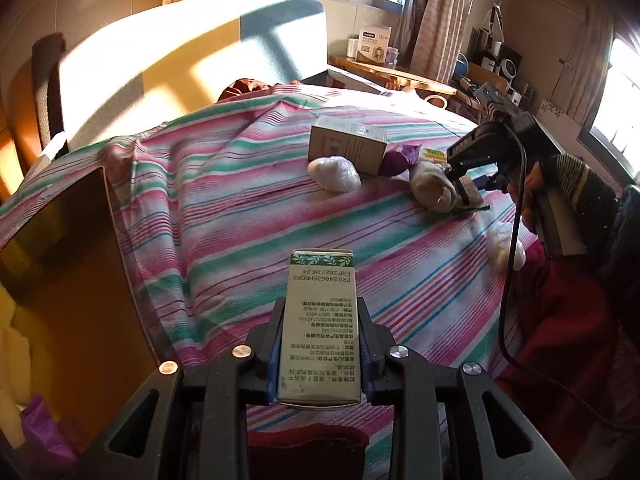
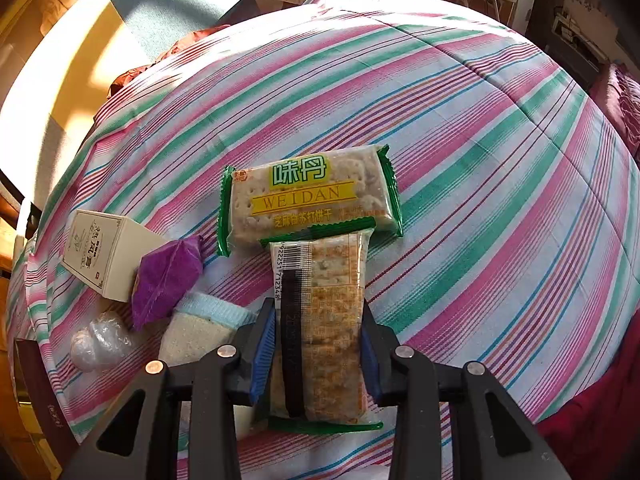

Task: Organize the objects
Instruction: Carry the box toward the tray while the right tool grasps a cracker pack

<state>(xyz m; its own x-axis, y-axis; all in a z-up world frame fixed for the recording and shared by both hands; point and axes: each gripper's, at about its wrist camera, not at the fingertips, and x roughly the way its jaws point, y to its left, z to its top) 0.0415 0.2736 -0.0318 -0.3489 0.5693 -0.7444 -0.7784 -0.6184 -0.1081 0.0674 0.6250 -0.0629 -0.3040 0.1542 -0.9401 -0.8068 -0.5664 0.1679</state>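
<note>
Two grippers each clamp one item above the striped bedspread [image 2: 480, 128]. Closed on a tall white-and-green carton [image 1: 320, 332], the left gripper [image 1: 320, 344] holds it upright between its pads, printed side facing the camera. Pinched between the right gripper's [image 2: 319, 344] blue pads is a clear cracker packet [image 2: 320, 320], barcode up, its far end overlapping a second green-edged cracker packet [image 2: 312, 196] lying crosswise on the bedspread.

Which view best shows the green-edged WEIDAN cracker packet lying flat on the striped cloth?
Right wrist view: the green-edged WEIDAN cracker packet lies label-up, fully visible. In the left wrist view only a green-yellow corner peeks out behind the right gripper.
</note>
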